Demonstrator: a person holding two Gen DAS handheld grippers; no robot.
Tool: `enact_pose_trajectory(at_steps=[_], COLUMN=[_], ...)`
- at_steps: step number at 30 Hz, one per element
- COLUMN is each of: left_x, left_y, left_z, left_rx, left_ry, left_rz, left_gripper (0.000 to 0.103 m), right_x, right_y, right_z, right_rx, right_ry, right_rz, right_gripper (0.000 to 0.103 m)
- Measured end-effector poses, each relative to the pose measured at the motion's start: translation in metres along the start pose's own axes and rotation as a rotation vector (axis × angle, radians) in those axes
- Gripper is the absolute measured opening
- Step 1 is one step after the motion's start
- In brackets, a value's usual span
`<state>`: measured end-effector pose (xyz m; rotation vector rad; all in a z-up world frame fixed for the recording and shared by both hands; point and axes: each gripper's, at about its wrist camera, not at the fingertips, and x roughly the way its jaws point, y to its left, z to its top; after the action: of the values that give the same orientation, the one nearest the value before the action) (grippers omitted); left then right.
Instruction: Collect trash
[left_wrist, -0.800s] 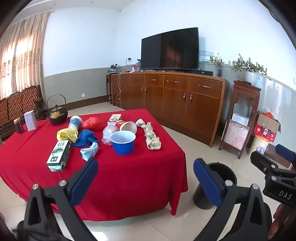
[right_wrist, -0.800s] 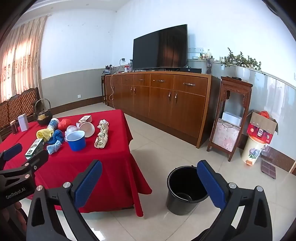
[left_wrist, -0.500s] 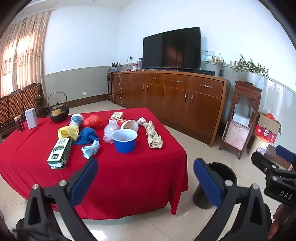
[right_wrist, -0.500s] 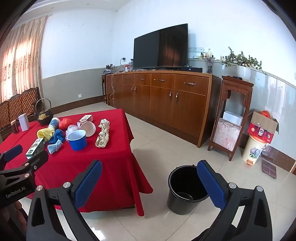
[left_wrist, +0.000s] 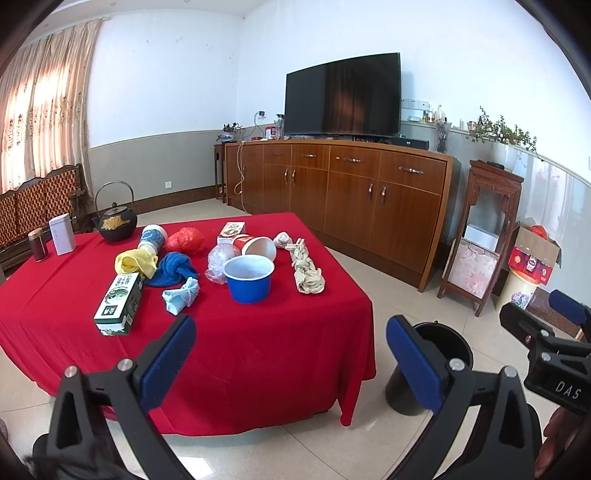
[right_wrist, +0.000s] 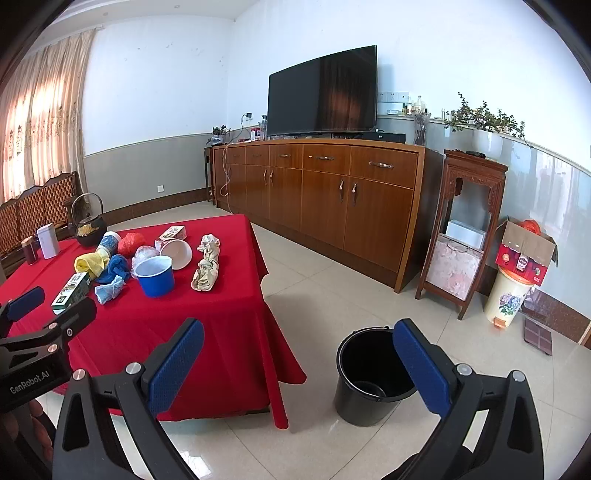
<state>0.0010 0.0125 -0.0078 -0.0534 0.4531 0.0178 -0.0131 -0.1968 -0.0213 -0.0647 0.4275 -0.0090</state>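
Note:
A red-clothed table (left_wrist: 258, 343) (right_wrist: 207, 314) holds litter: a blue bowl (left_wrist: 249, 278) (right_wrist: 154, 276), a red paper cup on its side (left_wrist: 258, 246), crumpled clear plastic (left_wrist: 220, 260), a red bag (left_wrist: 185, 240), a beige knotted rag (left_wrist: 306, 269) (right_wrist: 207, 267), blue and yellow cloths (left_wrist: 171, 267), a green carton (left_wrist: 119, 303) (right_wrist: 71, 288). A black bucket (right_wrist: 373, 373) (left_wrist: 448, 343) stands on the floor right of the table. My left gripper (left_wrist: 291, 363) is open and empty before the table's near edge. My right gripper (right_wrist: 299, 365) is open and empty, between table and bucket.
A black kettle (left_wrist: 115, 219), a white tin (left_wrist: 62, 234) and a dark jar (left_wrist: 38, 248) stand at the table's far left. A long wooden sideboard (right_wrist: 325, 199) with a TV lines the back wall. A wooden stand (right_wrist: 465, 236), flowered bin (right_wrist: 508, 299) and cardboard box (right_wrist: 526, 251) are at right.
Both grippers have drifted slightly; the table and bucket shifted a little in view. Both stay open and empty.

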Motion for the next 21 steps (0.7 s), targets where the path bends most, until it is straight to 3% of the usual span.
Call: enact_pose_trajectory(at_steps=[21], left_x=[-0.0005], left_y=[-0.0047], left_z=[0.002], left_rx=[0.006], left_ry=[0.003], left_rz=[-0.001], left_gripper=[0.103], right_x=[-0.005], right_y=[-0.004], right_z=[0.0041], right_rx=[-0.002], right_ry=[-0.009], right_rz=[0.0], right_gripper=[0.103])
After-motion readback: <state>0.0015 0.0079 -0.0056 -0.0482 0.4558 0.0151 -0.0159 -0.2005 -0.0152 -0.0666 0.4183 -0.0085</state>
